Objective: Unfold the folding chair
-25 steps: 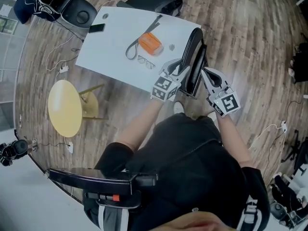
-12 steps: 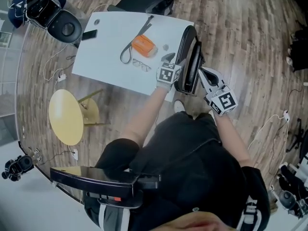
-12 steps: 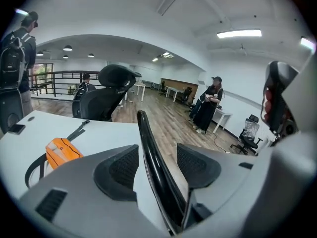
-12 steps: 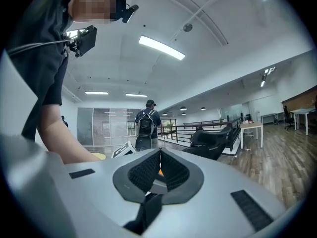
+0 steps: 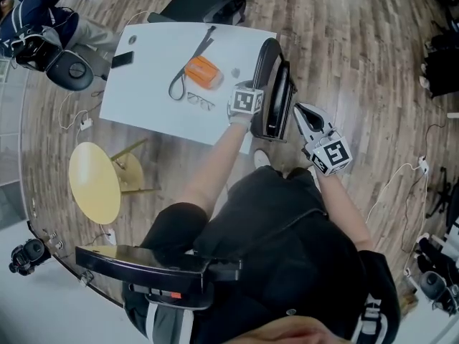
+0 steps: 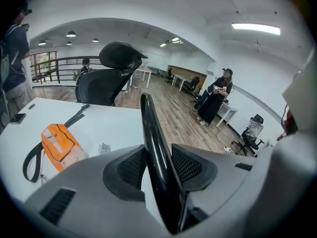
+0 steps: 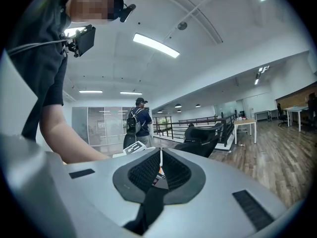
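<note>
The folded black folding chair (image 5: 275, 84) stands on its edge against the right side of the white worktop (image 5: 154, 92). The left gripper (image 5: 259, 99) straddles the chair's glossy black rim (image 6: 151, 133), its jaws closing around it with the rim between the pads. The right gripper (image 5: 300, 113) hangs just right of the chair, jaws together and empty. An orange pouch (image 5: 201, 72) lies farther left on the worktop.

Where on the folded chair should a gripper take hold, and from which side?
On the folding chair, I'd grip the thin curved upper rim, coming down from above. It stands folded beside the table, so that rim is free and slim enough for the jaws. The left gripper straddles it, jaws closing.
</note>
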